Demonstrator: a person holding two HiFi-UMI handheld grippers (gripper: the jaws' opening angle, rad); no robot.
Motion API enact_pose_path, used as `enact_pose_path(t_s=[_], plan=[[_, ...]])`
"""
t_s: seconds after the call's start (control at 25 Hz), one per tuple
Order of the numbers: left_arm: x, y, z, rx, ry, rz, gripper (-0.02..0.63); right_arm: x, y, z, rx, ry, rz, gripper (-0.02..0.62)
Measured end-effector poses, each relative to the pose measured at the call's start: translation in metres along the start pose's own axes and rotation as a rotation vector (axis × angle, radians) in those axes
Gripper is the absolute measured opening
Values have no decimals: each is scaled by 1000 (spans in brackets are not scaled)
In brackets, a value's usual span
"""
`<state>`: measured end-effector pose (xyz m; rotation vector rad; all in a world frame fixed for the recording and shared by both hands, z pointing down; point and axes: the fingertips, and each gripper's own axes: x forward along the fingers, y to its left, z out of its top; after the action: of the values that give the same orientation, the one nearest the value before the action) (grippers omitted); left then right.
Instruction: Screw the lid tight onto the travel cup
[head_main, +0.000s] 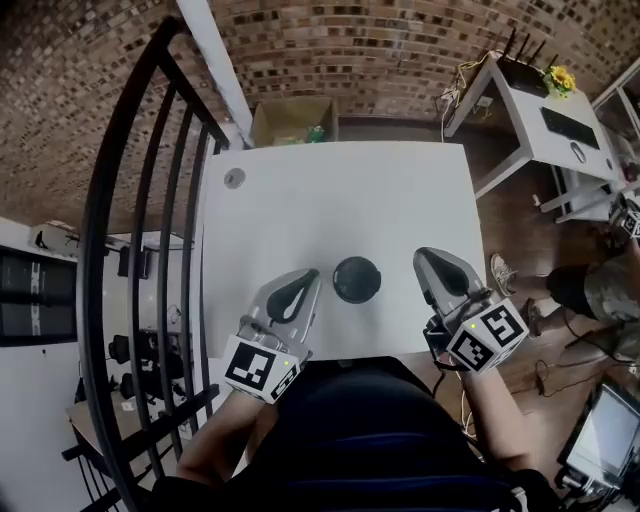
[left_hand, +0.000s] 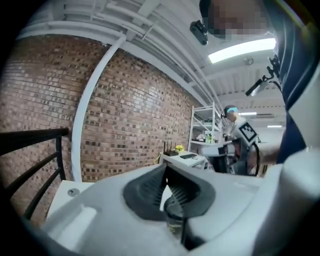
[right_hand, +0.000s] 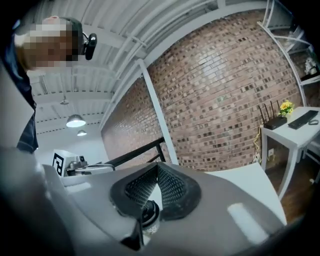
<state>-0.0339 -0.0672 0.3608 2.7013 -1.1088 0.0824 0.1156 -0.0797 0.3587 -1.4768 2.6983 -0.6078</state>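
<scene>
travel cup (head_main: 356, 279) on table (head_main: 300, 210); brick wall (head_main: 400, 40)

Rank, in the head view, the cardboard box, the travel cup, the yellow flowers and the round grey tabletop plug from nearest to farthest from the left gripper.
From the left gripper:
1. travel cup, just right of it.
2. round grey tabletop plug, far left corner.
3. cardboard box, beyond the table's far edge.
4. yellow flowers, far right, on a side table.
</scene>
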Motion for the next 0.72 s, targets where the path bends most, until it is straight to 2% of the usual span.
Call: enact_pose_path(t_s=[0.36,0.72], plan=[[23,-49,20,-5,-33,-47,6,-41,-17,17,-123,-126,-125,11],[31,-59,34,0,-48,-50,6,-58,-25,33,-158,-162,-167,9]])
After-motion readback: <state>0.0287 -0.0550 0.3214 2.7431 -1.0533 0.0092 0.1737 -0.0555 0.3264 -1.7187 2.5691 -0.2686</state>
